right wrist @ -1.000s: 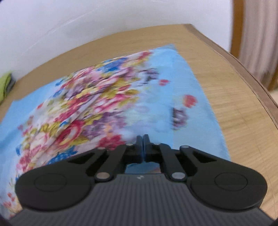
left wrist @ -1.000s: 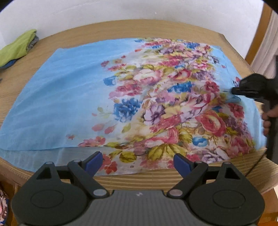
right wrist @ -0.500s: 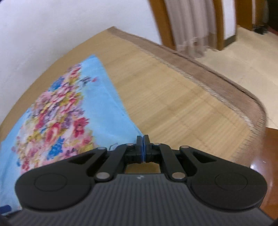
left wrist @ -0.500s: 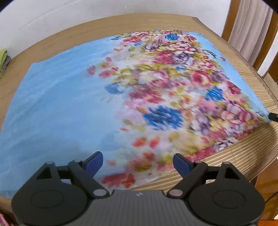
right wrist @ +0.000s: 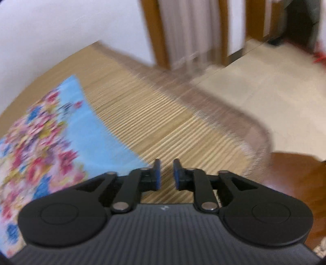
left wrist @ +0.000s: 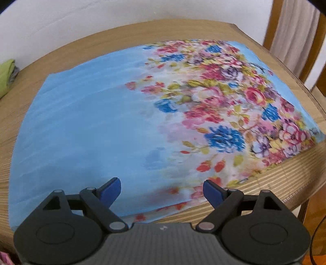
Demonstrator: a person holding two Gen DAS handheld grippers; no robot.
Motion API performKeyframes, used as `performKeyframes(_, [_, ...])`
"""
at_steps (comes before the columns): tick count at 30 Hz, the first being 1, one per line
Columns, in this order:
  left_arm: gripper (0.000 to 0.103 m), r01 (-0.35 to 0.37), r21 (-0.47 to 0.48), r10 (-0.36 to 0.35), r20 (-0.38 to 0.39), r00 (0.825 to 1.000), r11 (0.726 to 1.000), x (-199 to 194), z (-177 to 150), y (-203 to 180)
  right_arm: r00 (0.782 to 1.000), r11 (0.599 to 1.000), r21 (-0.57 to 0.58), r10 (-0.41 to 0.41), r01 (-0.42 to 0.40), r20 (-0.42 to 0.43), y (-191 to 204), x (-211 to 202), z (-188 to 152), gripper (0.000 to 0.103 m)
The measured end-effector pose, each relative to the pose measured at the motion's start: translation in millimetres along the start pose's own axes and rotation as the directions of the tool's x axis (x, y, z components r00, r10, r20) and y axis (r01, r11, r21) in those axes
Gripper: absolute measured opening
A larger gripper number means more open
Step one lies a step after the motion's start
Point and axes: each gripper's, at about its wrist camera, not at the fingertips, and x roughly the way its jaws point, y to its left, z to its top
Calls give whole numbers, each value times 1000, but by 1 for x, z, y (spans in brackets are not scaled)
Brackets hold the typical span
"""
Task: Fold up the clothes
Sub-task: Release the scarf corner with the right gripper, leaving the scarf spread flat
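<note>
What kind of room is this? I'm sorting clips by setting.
Probably a room in a home. A flowered cloth lies spread on a woven mat, a curtain hangs in a wooden door frame, and a tiled floor lies beyond.

white wall, wooden door frame with pale curtain, beige tiled floor

Floral cloth flat on mat-covered table
</note>
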Motion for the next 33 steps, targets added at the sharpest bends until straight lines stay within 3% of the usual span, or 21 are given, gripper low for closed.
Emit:
performKeyframes(1, [89, -4, -9, 4, 4, 1000, 1000, -1, -1, 5, 999, 999, -21, -28, 29, 45, 6, -7, 0, 29])
performKeyframes(4, [89, -20, -29, 20, 13, 1000, 999, -1, -4, 18, 993, 994, -111, 30, -17, 115, 32, -24, -6, 36])
performKeyframes(10, [89, -53, -42, 54, 18, 998, 998, 5, -10, 39, 954, 936, -207, 298, -286, 26, 86, -29, -32, 37])
performKeyframes(12, [89, -53, -51, 54, 18, 998, 997, 8, -12, 47, 949, 921, -242, 315, -304, 4, 97, -26, -41, 37])
performKeyframes(16, [89, -67, -92, 65, -24, 998, 994, 23, -16, 65, 965, 925, -275, 261, -261, -39, 102, -9, -51, 37])
performKeyframes(21, [89, -51, -149, 45, -47, 998, 988, 32, -15, 81, 966, 926, -275, 245, -259, -86, 103, -9, -36, 42])
performKeyframes(26, [89, -55, -139, 53, -20, 998, 989, 38, 7, 80, 907, 881, -217, 403, -421, -124, 123, -11, 6, 42])
performKeyframes(31, [89, -80, -144, 75, -39, 996, 986, 55, 34, 71, 838, 744, -399, 523, -537, -152, 192, 16, 49, 42])
performKeyframes(33, [89, -94, -147, 88, -44, 995, 985, 62, 46, 66, 822, 699, -452, 546, -553, -162, 222, 38, 64, 42])
